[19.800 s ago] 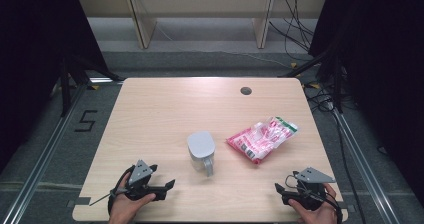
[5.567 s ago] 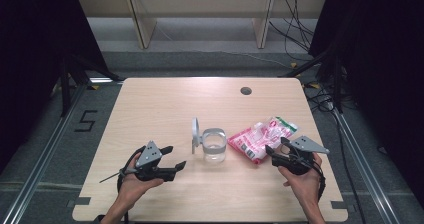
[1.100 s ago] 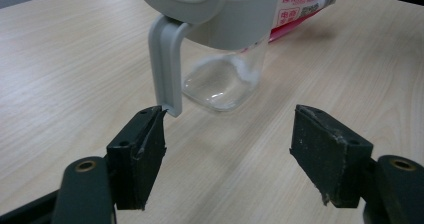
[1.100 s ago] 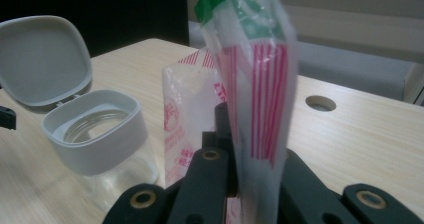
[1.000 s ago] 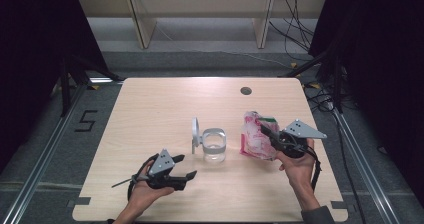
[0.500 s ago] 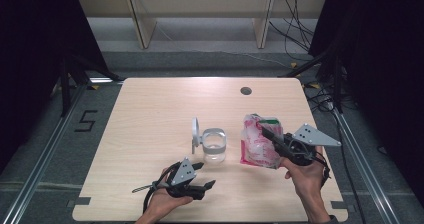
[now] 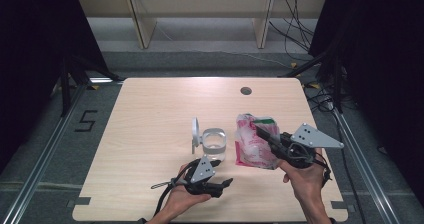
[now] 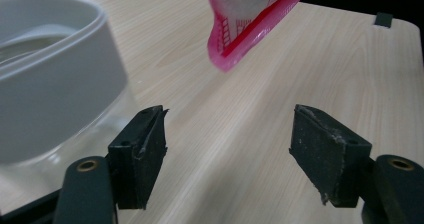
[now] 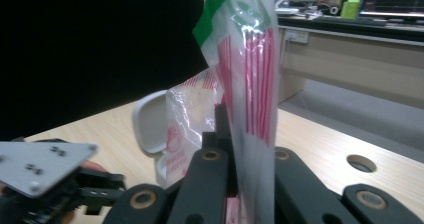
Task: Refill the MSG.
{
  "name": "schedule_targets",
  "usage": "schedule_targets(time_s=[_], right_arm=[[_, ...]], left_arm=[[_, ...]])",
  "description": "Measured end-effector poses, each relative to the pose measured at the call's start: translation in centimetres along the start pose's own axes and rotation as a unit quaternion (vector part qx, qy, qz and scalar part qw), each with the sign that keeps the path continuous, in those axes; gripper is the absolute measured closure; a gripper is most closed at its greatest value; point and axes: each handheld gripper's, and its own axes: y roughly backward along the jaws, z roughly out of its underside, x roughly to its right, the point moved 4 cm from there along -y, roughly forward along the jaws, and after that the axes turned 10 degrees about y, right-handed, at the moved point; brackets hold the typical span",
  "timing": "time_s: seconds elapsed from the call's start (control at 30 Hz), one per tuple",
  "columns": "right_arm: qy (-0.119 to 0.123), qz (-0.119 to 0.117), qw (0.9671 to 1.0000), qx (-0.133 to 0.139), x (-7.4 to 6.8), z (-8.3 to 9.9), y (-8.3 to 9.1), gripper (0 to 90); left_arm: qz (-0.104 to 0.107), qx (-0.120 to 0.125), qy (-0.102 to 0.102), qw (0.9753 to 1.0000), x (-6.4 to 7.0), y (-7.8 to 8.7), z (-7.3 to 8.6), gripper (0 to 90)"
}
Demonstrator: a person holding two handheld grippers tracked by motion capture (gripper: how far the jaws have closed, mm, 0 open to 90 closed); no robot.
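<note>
Pink-and-white plastic snack bag with green top band, crinkled, held upright, its lower corner clear of the table. Clear round container stands upright just left of it, mid-table, its white hinged lid open and raised.

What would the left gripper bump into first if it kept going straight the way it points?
Probably the bottom corner of the pink bag, which hangs just above the table straight ahead of the left gripper. The clear container sits off to one side. Depth is hard to judge.
</note>
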Motion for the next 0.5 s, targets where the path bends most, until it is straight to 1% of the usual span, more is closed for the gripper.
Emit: schedule_targets(time_s=[0.03,0.07,0.1,0.13,0.17,0.2,0.23,0.27,0.3,0.33,0.37,0.4,0.43,0.47,0.5], right_arm=[[-0.002,-0.004,1.0,0.001,-0.3,-0.2,-0.1,90.0],[0.012,-0.004,0.9999,0.002,-0.4,-0.3,-0.1,90.0],[0.01,-0.006,0.9999,0.002,-0.6,-0.4,-0.2,90.0],[0.001,-0.014,0.9999,0.0,-1.0,-0.5,-0.3,90.0],[0.011,-0.015,0.9998,0.001,-1.0,-0.5,-0.5,90.0],[0.006,-0.02,0.9998,0.004,-1.2,-0.6,-0.6,90.0],[0.007,-0.02,0.9998,0.005,-1.2,-0.6,-0.7,90.0],[-0.004,-0.035,0.9994,0.001,-1.6,-0.6,-0.9,90.0],[0.006,-0.033,0.9994,0.001,-1.6,-0.6,-1.0,90.0],[0.0,-0.036,0.9994,-0.002,-1.8,-0.6,-1.1,90.0],[0.013,-0.03,0.9994,-0.003,-1.7,-0.6,-1.1,90.0],[-0.003,-0.039,0.9992,-0.004,-2.0,-0.6,-1.2,90.0],[0.006,-0.041,0.9992,0.001,-2.0,-0.6,-1.4,90.0],[0.011,-0.034,0.9994,-0.003,-1.9,-0.6,-1.4,90.0],[0.001,-0.039,0.9992,-0.005,-2.1,-0.6,-1.5,90.0]], left_arm=[[-0.001,0.0,0.0,1.0,0.0,-0.2,-0.1,29.6],[0.0,0.0,-0.001,1.0,0.1,-0.4,-0.1,29.8],[-0.002,-0.006,-0.013,0.9999,0.2,-0.6,-0.2,30.0],[0.002,-0.003,-0.01,0.9999,0.4,-0.9,-0.2,30.1],[0.003,-0.002,-0.01,0.9999,0.5,-1.1,-0.2,30.7],[0.004,0.002,-0.005,1.0,0.5,-1.3,-0.2,31.6],[0.001,0.002,-0.005,1.0,0.4,-1.4,-0.3,31.9],[0.002,0.008,-0.003,1.0,0.4,-1.4,-0.4,32.6],[0.004,0.013,-0.001,0.9999,0.3,-1.4,-0.5,35.4],[0.0,0.019,-0.001,0.9998,0.2,-1.3,-0.6,38.5],[-0.002,0.023,-0.004,0.9997,0.1,-1.1,-0.7,40.3],[-0.002,0.03,0.0,0.9995,0.2,-1.1,-0.7,43.5],[-0.001,0.03,-0.004,0.9995,0.2,-1.1,-0.8,45.0],[0.003,0.033,-0.012,0.9994,0.1,-1.2,-0.8,48.4],[-0.001,0.036,-0.013,0.9993,0.2,-1.3,-0.8,51.7]])
